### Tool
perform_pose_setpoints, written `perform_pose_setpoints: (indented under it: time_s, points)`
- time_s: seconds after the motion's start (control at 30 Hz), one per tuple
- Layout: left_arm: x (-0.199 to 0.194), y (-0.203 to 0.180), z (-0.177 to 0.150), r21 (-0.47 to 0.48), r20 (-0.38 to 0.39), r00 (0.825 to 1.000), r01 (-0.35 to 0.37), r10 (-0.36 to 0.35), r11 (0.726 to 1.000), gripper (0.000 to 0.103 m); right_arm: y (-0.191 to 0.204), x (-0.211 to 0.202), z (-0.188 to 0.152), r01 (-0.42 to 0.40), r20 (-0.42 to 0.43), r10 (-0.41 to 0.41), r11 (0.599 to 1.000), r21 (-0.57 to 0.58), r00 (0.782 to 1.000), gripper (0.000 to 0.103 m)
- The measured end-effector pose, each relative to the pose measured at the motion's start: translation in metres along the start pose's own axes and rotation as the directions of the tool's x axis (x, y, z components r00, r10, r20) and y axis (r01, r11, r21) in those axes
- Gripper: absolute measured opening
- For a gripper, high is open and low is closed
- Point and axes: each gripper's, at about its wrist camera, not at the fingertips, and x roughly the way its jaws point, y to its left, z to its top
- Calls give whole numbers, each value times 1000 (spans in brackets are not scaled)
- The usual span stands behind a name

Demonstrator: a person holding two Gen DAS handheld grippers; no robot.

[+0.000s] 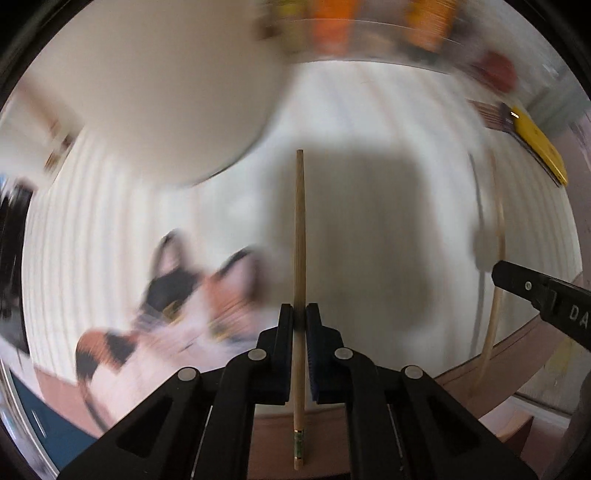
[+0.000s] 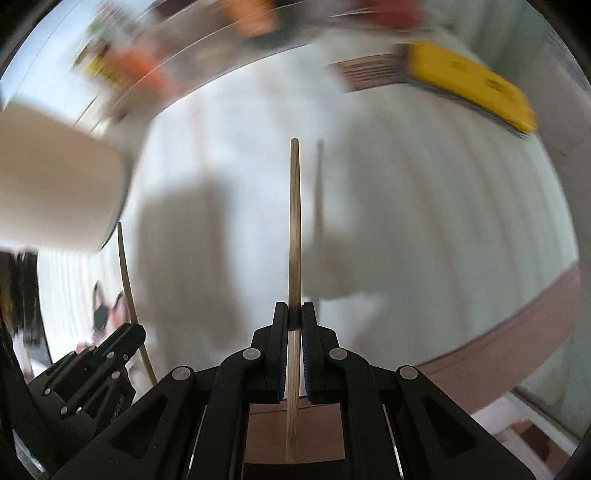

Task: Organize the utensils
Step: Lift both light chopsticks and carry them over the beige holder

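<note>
My left gripper [image 1: 299,314] is shut on a wooden chopstick [image 1: 299,229] that points forward above the white ribbed mat [image 1: 369,122]. My right gripper [image 2: 294,314] is shut on a second wooden chopstick [image 2: 294,221], also pointing forward above the mat [image 2: 424,184]. The right gripper's finger [image 1: 517,278] and its chopstick [image 1: 495,314] show at the right of the left wrist view. The left gripper [image 2: 122,343] and its chopstick [image 2: 127,273] show at the lower left of the right wrist view. Both views are motion-blurred.
A cream rounded container [image 1: 147,92] stands at the left on the mat and also shows in the right wrist view [image 2: 55,177]. A cat-patterned piece [image 1: 177,306] lies at the front left. A yellow object [image 2: 469,85] lies on a striped mat at the far right. Blurred colourful packages [image 1: 351,26] line the back.
</note>
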Motion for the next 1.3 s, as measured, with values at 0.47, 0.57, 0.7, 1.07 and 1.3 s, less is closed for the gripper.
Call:
perform_pose_setpoints:
  time_s: [0.47, 0.57, 0.7, 1.07, 1.3]
  points:
    - [18, 121, -37, -227, -56, 998, -21, 8, 974, 9, 137, 55, -10, 93, -101, -127, 952, -290, 987, 8]
    - [18, 123, -33, -221, -62, 998, -26, 12, 975, 10, 143, 58, -7, 110, -105, -144, 955, -277, 984, 8]
    - [12, 107, -30, -209, -60, 998, -21, 9, 978, 12, 154, 66, 2, 136, -92, -166, 954, -269, 982, 8]
    - [18, 104, -24, -182, -52, 999, -17, 7, 983, 12, 166, 73, -1, 180, -73, -204, 951, -250, 976, 8]
    - [29, 112, -27, -167, -53, 999, -14, 5, 986, 12, 163, 72, 0, 197, -56, -217, 948, -250, 975, 8]
